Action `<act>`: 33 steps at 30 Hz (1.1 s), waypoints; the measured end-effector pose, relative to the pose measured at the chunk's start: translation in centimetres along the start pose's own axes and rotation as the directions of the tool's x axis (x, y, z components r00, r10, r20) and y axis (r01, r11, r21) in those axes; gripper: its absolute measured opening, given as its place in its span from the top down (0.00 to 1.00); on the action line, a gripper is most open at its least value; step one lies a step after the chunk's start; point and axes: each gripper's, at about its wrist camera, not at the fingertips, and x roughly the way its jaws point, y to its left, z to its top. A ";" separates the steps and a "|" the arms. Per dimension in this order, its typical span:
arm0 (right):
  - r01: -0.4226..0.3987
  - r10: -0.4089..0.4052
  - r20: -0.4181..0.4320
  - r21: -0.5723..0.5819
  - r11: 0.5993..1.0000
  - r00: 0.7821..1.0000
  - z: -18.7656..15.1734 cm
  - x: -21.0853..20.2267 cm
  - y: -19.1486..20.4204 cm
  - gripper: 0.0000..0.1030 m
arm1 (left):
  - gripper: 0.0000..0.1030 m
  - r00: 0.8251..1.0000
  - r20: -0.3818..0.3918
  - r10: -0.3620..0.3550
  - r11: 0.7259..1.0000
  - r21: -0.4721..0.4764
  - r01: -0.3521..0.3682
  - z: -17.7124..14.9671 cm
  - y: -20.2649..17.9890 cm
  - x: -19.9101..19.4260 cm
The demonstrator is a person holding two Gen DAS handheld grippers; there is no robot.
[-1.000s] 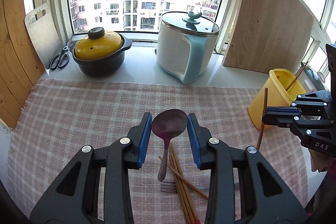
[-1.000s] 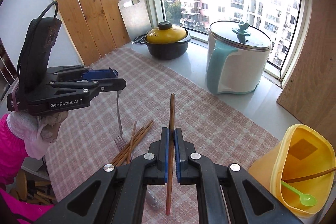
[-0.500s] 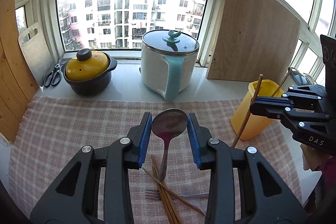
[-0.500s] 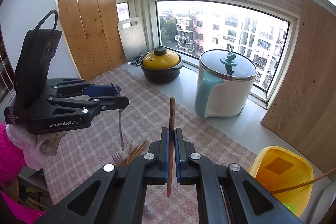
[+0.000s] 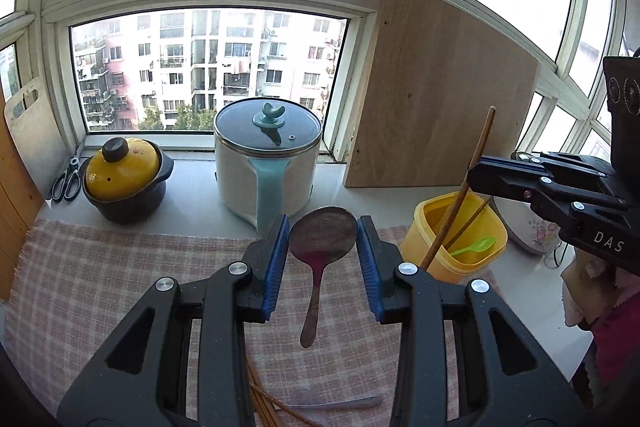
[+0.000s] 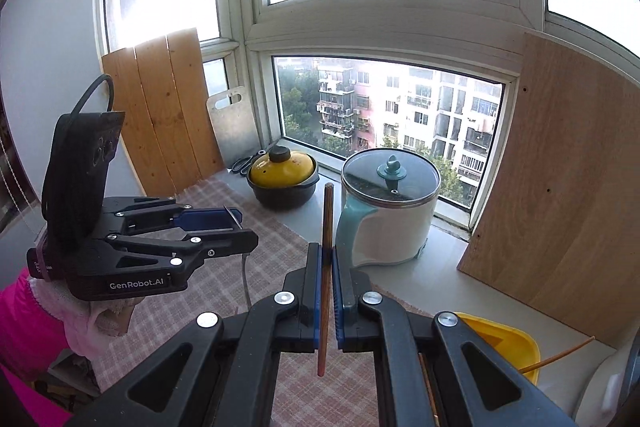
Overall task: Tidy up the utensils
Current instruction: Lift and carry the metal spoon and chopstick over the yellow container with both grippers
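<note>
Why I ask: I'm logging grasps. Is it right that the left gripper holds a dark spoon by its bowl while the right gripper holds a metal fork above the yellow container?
Not quite. The right gripper is clamped on a wooden chopstick, not a fork, as the right wrist view shows. The left gripper does hold the dark spoon by its bowl, and the left wrist view shows the chopstick's lower end over the yellow container.

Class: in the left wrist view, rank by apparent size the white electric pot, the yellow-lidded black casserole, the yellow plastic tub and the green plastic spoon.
1. White electric pot
2. Yellow-lidded black casserole and yellow plastic tub: alike, unranked
3. Green plastic spoon
</note>
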 end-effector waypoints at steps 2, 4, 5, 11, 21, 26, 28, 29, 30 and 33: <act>0.015 -0.015 0.015 0.012 1.000 1.000 0.2 -0.8 -0.8 0.98 | 0.67 1.000 0.011 -0.019 1.000 0.007 0.019 0.6 -0.9 0.1; 0.036 -0.037 0.031 0.024 0.999 0.999 0.5 -1.6 -1.6 0.98 | 0.67 0.999 0.021 -0.037 0.999 0.012 0.037 1.3 -1.8 0.4; 0.044 -0.046 0.038 0.031 0.999 0.998 0.6 -2.0 -2.0 0.98 | 0.67 0.999 0.026 -0.045 0.999 0.014 0.045 1.6 -2.2 0.5; 0.091 -0.097 0.079 0.074 0.993 0.992 1.0 -4.7 -4.3 0.98 | 0.67 0.994 0.055 -0.091 0.996 0.027 0.090 3.2 -4.5 0.7; 0.147 -0.163 0.124 0.124 0.981 0.979 1.2 -7.7 -7.0 0.98 | 0.67 0.984 0.078 -0.159 0.986 0.066 0.154 5.4 -8.4 1.6; 0.180 -0.198 0.122 0.142 0.973 0.973 0.8 -8.5 -8.2 0.98 | 0.67 0.978 0.075 -0.195 0.978 0.086 0.188 6.4 -10.5 2.9; 0.193 -0.210 0.111 0.149 0.970 0.971 0.4 -8.5 -8.7 0.98 | 0.67 0.976 0.069 -0.206 0.976 0.092 0.200 6.6 -11.4 3.6; 0.199 -0.216 0.103 0.151 0.968 0.971 0.2 -8.4 -8.9 0.98 | 0.67 0.976 0.064 -0.210 0.974 0.095 0.204 6.6 -11.8 4.0; 0.205 -0.221 0.094 0.154 0.967 0.971 -0.1 -8.4 -9.2 0.98 | 0.67 0.976 0.057 -0.212 0.974 0.099 0.206 6.6 -12.2 4.4; 0.216 -0.229 0.062 0.168 0.962 0.971 -1.1 -7.8 -10.0 0.98 | 0.67 0.975 0.029 -0.220 0.971 0.100 0.216 6.2 -13.0 5.8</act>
